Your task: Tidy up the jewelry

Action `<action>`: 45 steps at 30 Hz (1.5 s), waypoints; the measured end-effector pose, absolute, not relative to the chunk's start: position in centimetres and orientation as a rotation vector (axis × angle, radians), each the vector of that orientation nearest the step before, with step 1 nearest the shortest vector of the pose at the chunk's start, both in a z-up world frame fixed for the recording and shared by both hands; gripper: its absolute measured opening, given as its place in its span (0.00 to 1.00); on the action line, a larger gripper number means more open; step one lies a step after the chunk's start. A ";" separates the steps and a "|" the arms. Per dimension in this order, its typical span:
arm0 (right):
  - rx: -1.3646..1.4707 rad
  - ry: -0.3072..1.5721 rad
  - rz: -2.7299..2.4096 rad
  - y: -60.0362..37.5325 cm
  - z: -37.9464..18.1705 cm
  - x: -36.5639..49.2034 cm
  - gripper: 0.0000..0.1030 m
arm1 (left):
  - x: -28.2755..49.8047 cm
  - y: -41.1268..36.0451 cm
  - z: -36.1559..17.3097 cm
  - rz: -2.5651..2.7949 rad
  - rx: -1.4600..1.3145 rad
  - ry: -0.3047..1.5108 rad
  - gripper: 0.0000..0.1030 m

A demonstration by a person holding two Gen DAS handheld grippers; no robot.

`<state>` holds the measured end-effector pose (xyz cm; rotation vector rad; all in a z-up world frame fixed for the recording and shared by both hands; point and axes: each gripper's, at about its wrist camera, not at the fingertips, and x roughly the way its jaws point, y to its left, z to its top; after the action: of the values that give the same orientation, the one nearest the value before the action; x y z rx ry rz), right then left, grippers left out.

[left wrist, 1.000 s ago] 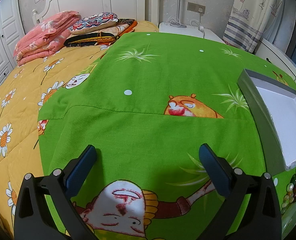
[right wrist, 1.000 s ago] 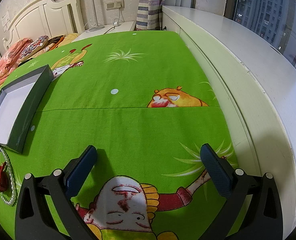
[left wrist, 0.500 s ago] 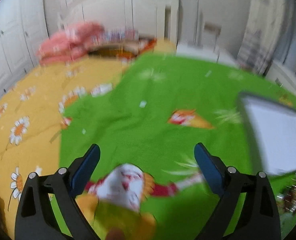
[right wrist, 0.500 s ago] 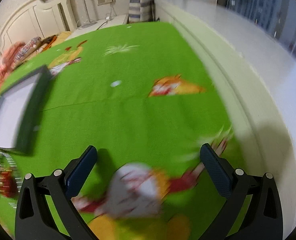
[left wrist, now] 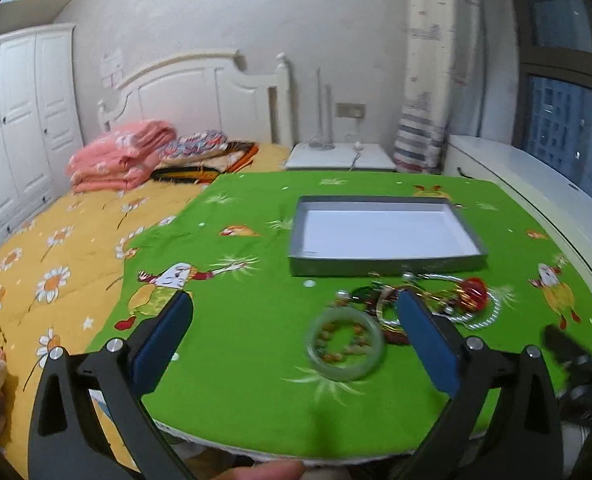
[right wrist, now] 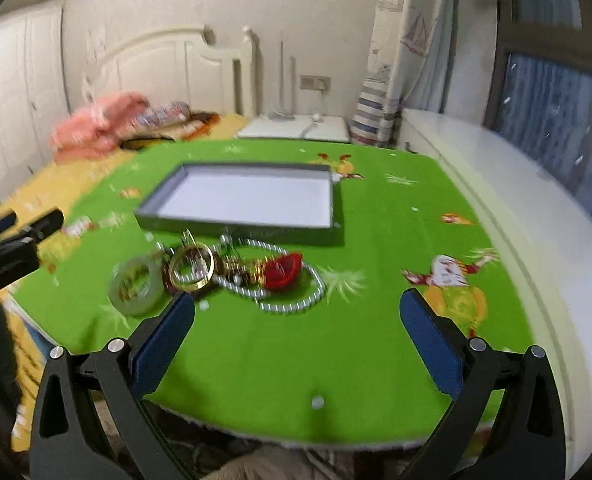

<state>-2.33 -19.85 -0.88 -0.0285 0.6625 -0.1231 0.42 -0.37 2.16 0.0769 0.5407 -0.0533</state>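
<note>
- Jewelry lies in a tangled heap on the green cloth, just in front of the near wall of the tray and toward the cloth's near edge.
- Tray sits at the middle of the cloth, open side up, its white floor bare; nothing from the heap is inside it yet.
- Heap's long axis runs left to right, about parallel to the tray's near wall and the cloth's near edge. A pale green bangle lies flat at the left end, a gold ring beside it, a red ornament toward the right, and a bead necklace loops around that right end.
- Left gripper has its jaws opening, wide apart with nothing between the pads; in its own view the bangle lies on the cloth beyond them.
- Right gripper also stands wide apart and holds nothing, above the cloth's near edge, short of the heap.
- Step in hand, as I judge it: approach and pick the first piece.
- The bangle looks like the easiest start, since it lies flat at the heap's end, hardly tangled with the rest.
- Doing it well calls for pinching the rim across its thickness, 1 pad inside the ring and 1 outside.
- The necklace may drag neighbours along; lifting slowly while the other gripper steadies the heap should help.
</note>
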 end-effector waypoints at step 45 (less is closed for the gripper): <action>0.024 0.661 -0.105 -17.9 -2.6 -3.6 0.94 | 0.6 -1.1 -0.7 -0.088 0.097 0.601 0.96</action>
<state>-3.56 -17.94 -2.61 0.0240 0.6608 -0.1050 0.62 -1.14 -0.75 0.0966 0.6010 -0.0880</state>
